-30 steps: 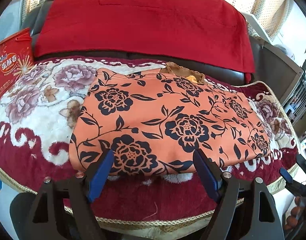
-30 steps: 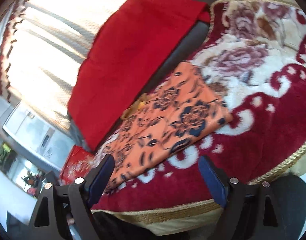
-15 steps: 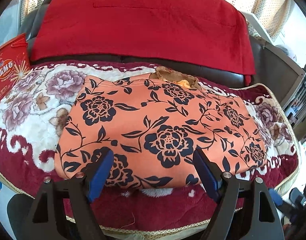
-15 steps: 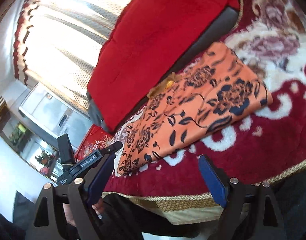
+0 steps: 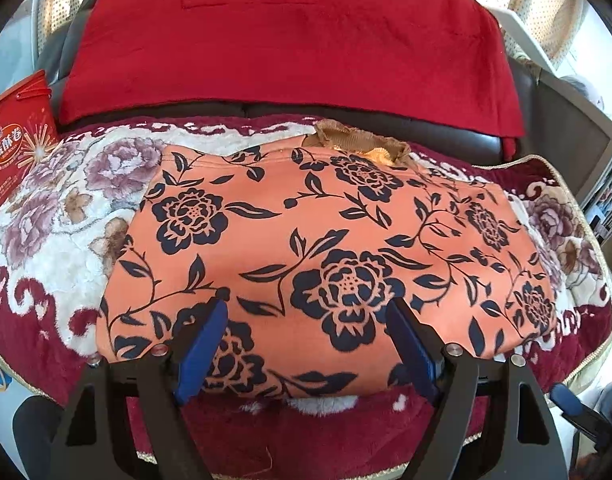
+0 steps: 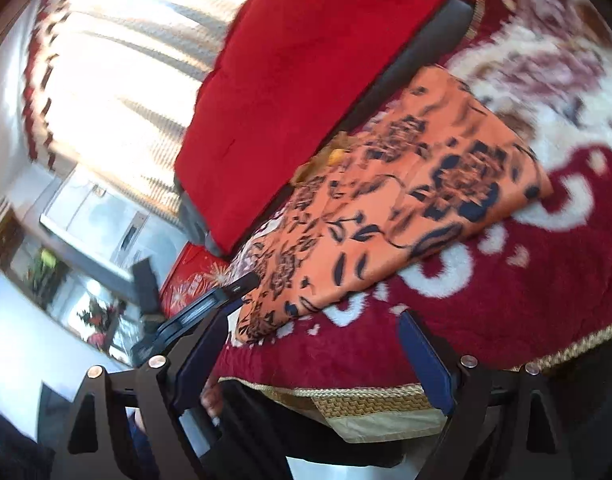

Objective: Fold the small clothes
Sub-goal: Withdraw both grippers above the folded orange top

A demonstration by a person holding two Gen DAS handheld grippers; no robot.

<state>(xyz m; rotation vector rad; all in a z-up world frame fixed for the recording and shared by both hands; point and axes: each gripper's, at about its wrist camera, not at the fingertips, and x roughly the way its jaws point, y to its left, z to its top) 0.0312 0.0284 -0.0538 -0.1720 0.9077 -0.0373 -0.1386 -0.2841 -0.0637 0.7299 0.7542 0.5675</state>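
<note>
An orange garment with a dark floral print (image 5: 325, 248) lies folded flat on the plush red and white seat cover (image 5: 54, 248). A tan collar (image 5: 357, 142) sticks out at its far edge. My left gripper (image 5: 306, 344) is open and empty, its blue pads over the garment's near edge. My right gripper (image 6: 311, 356) is open and empty, tilted, off the seat's front edge, with the garment (image 6: 393, 200) ahead of it. The left gripper's finger (image 6: 210, 304) shows in the right wrist view at the garment's near corner.
A red blanket (image 5: 290, 40) drapes the dark sofa back behind the garment. A red snack box (image 5: 14, 152) stands at the left end of the seat. The cover's gold braided edge (image 6: 369, 396) runs along the seat front. Curtains and a window lie beyond.
My left gripper has moved forward, so its pads now reach over the garment's near edge. My right gripper has swung back and tilted further, off the seat's front edge.
</note>
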